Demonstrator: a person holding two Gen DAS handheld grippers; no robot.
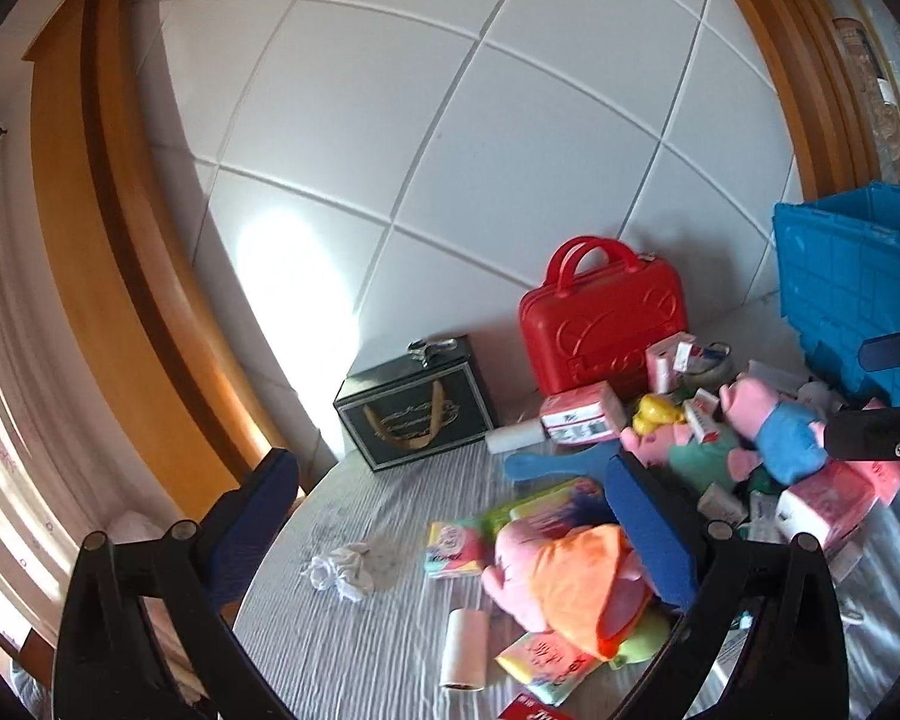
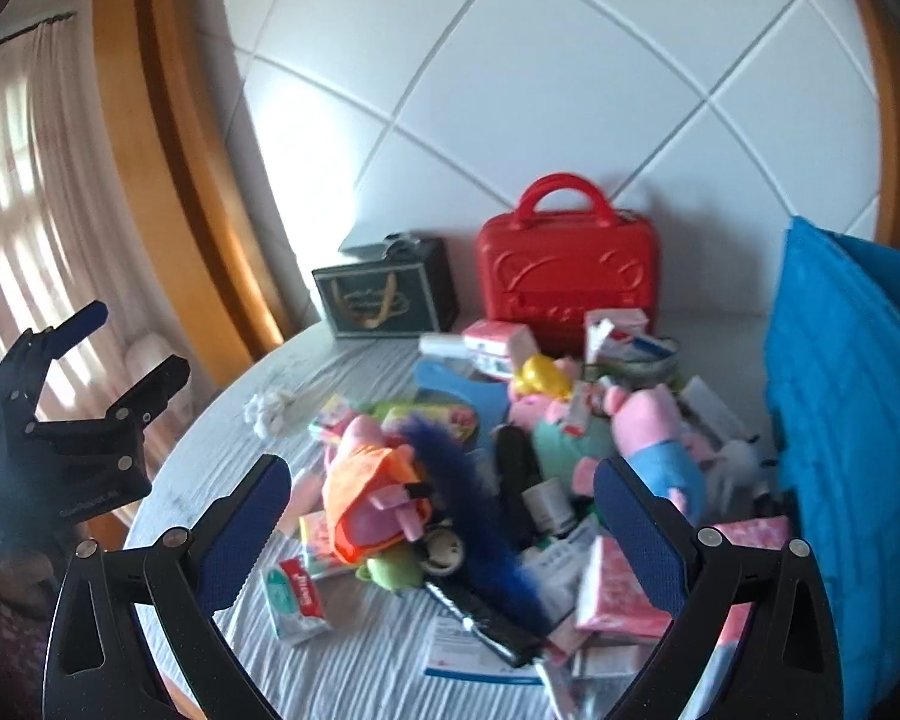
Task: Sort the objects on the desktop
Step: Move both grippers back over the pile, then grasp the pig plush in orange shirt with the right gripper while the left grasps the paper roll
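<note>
A heap of small things covers the round table [image 1: 354, 648]. A pink pig plush in an orange dress [image 1: 576, 588] [image 2: 372, 492] lies at the heap's left. A pink pig plush in blue [image 1: 780, 432] [image 2: 660, 438] lies further right, among tissue packs [image 1: 822, 507] [image 2: 621, 591] and small boxes. Across the heap's middle lies a blue feather [image 2: 468, 498]. My left gripper [image 1: 456, 516] [image 2: 132, 342] is open above the table's left part with nothing held. My right gripper [image 2: 444, 528] [image 1: 888, 390] is also open and hovers over the heap.
A red toy suitcase [image 1: 600, 330] [image 2: 564, 282] and a dark green gift box [image 1: 414, 408] [image 2: 384, 294] stand at the back by the tiled wall. A blue crate [image 1: 858, 276] [image 2: 852, 420] stands at the right. A white paper roll [image 1: 465, 648] and crumpled white cloth [image 1: 339, 570] lie at the left.
</note>
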